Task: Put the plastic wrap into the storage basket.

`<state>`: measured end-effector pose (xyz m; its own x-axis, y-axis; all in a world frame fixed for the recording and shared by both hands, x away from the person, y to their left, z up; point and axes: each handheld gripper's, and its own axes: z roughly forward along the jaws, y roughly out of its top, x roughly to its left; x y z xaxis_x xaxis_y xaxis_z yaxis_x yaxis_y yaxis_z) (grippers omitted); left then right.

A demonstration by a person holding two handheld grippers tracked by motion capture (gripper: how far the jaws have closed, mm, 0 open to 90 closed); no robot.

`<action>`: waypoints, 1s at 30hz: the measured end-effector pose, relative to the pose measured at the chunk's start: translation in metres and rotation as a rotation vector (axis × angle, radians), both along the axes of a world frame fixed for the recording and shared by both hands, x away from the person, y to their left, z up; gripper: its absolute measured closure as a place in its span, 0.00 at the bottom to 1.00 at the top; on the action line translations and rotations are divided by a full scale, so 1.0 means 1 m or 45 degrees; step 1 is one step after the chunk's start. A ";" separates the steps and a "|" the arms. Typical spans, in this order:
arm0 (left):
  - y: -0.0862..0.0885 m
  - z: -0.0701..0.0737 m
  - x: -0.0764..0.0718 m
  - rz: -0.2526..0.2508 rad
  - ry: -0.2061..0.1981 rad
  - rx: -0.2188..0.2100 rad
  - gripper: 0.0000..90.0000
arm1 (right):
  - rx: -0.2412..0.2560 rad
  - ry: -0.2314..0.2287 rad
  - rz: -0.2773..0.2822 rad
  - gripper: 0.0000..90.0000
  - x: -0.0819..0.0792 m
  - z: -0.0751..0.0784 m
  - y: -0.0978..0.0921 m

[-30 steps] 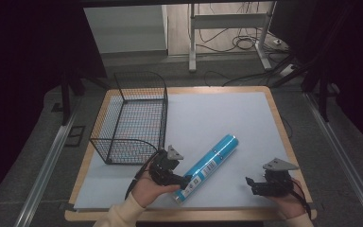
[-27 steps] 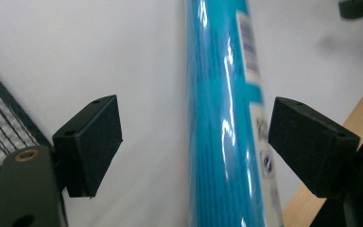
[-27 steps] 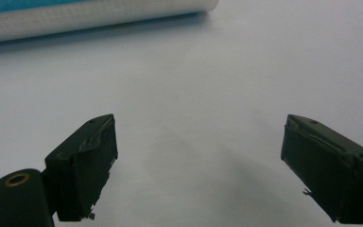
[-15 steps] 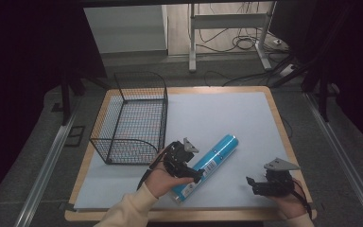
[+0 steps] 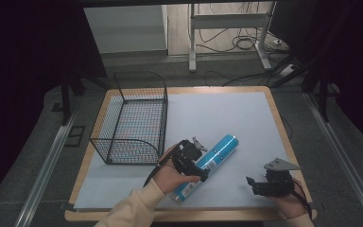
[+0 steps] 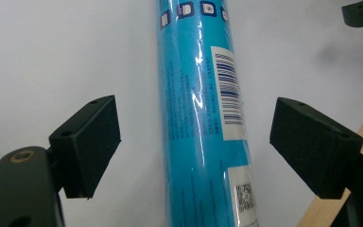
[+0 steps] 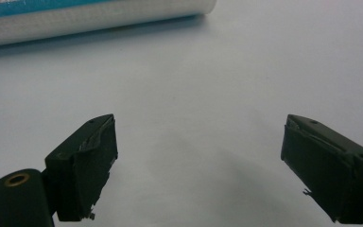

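**Left gripper straddling the blue tube, not yet gripping**

The blue tube (image 5: 207, 166) is lying on the pale mat (image 5: 236, 118), running diagonally from near the front edge up toward the middle. In the high view the left gripper (image 5: 196, 163) and the hand (image 5: 170, 175) holding it are covering the tube's middle stretch, so its label is hard to make out there. In the left gripper view both ends of the tube (image 6: 203, 109) are running out of the picture; a barcode and a small square code are showing, but the fine print is too small to read.

The left gripper (image 6: 194, 142) is standing wide open, with one pad on each side of the tube and a clear gap of mat between each pad and the tube's surface. It is touching nothing.

The right gripper (image 7: 198, 161) is also gaping wide over bare mat, holding nothing, with the tube's whitish end (image 7: 99, 16) lying well ahead of it. The wire basket (image 5: 132, 120) is sitting just left of the tube.
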<state>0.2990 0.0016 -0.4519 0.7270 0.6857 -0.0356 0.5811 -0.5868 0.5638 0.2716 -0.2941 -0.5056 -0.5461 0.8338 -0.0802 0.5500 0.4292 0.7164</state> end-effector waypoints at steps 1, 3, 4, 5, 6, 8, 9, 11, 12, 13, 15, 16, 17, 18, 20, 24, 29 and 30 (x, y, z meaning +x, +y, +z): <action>-0.001 -0.001 0.001 0.001 0.000 -0.001 0.18 | 0.001 0.001 -0.001 0.13 0.000 0.000 0.000; -0.005 -0.002 0.003 -0.009 0.008 0.011 0.18 | 0.002 0.001 -0.002 0.13 0.000 0.000 0.000; -0.006 -0.003 0.003 -0.009 0.008 0.011 0.18 | 0.002 0.001 -0.002 0.13 0.000 0.000 0.000; -0.008 -0.004 0.004 -0.011 0.010 0.012 0.18 | 0.002 0.001 -0.002 0.13 0.000 0.000 0.000; -0.010 -0.005 0.006 -0.013 0.016 0.015 0.18 | 0.002 0.001 -0.003 0.13 0.000 0.000 0.000; -0.014 -0.006 0.008 -0.016 0.023 0.025 0.18 | 0.002 -0.002 -0.003 0.13 0.000 0.000 0.000; -0.015 -0.007 0.010 -0.024 0.029 0.038 0.18 | 0.004 0.001 -0.006 0.13 0.000 0.000 0.000; -0.017 -0.008 0.013 -0.016 0.038 0.039 0.17 | 0.003 0.000 -0.005 0.13 0.000 0.000 0.000; -0.018 -0.009 0.014 -0.016 0.042 0.047 0.17 | 0.003 0.001 -0.006 0.13 0.000 0.000 0.000; -0.019 -0.009 0.016 -0.020 0.047 0.057 0.17 | 0.005 0.001 -0.007 0.13 0.000 0.000 0.000; -0.022 -0.011 0.018 -0.016 0.053 0.064 0.17 | 0.006 0.001 -0.007 0.13 0.000 0.000 0.000; -0.023 -0.012 0.019 -0.014 0.055 0.065 0.17 | 0.006 0.000 -0.007 0.13 0.000 0.000 0.000; -0.024 -0.012 0.020 -0.010 0.059 0.064 0.17 | 0.007 0.000 -0.007 0.13 0.000 0.000 0.000; -0.025 -0.013 0.021 -0.009 0.063 0.072 0.16 | 0.007 -0.001 -0.006 0.13 0.000 0.000 -0.001; -0.028 -0.015 0.022 -0.004 0.078 0.080 0.16 | 0.007 0.001 -0.005 0.13 0.000 0.000 0.000; -0.033 -0.019 0.025 -0.016 0.095 0.111 0.15 | 0.005 0.005 -0.002 0.13 0.000 0.000 0.000; -0.039 -0.026 0.030 -0.017 0.119 0.142 0.15 | 0.008 0.005 -0.005 0.13 0.000 0.000 0.000; -0.040 -0.027 0.031 -0.015 0.121 0.149 0.15 | 0.008 0.005 -0.004 0.13 0.000 0.000 0.000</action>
<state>0.3300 -0.0382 -0.4788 0.7319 0.6809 -0.0251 0.6217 -0.6522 0.4337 0.2721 -0.2945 -0.5059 -0.5436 0.8362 -0.0726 0.5545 0.4227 0.7168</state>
